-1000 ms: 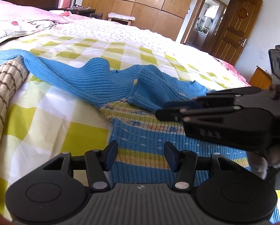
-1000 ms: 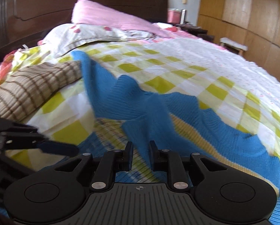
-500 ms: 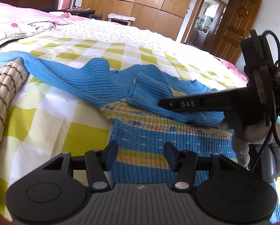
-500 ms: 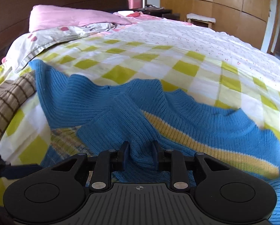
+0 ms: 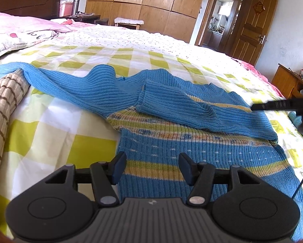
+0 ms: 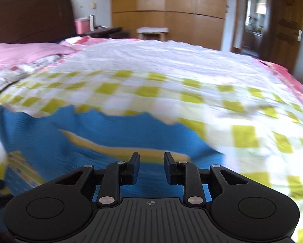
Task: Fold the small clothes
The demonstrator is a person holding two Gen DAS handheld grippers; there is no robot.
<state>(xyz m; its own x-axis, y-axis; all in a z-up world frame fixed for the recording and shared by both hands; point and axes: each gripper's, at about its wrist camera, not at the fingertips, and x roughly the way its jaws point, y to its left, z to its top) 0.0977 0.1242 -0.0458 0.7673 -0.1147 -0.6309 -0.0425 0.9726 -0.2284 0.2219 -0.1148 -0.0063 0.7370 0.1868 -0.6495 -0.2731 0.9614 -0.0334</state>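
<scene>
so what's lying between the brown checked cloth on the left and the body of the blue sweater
In the left wrist view, bare yellow-and-white checked sheet lies between the brown checked cloth and the sweater body; farther back, the sweater's spread sleeve reaches the cloth.

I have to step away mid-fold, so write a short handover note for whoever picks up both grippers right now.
Left gripper: open, empty, over the sweater's hem.
Right gripper: its jaws have just been closing slightly, but still apart with nothing between them; it sits off the sweater's right edge.
Sweater: flat on the checked bedsheet.
Done: right sleeve folded across the chest.
Left: left sleeve still stretched out toward the brown striped cloth; fold it in, then fold the body.
</scene>
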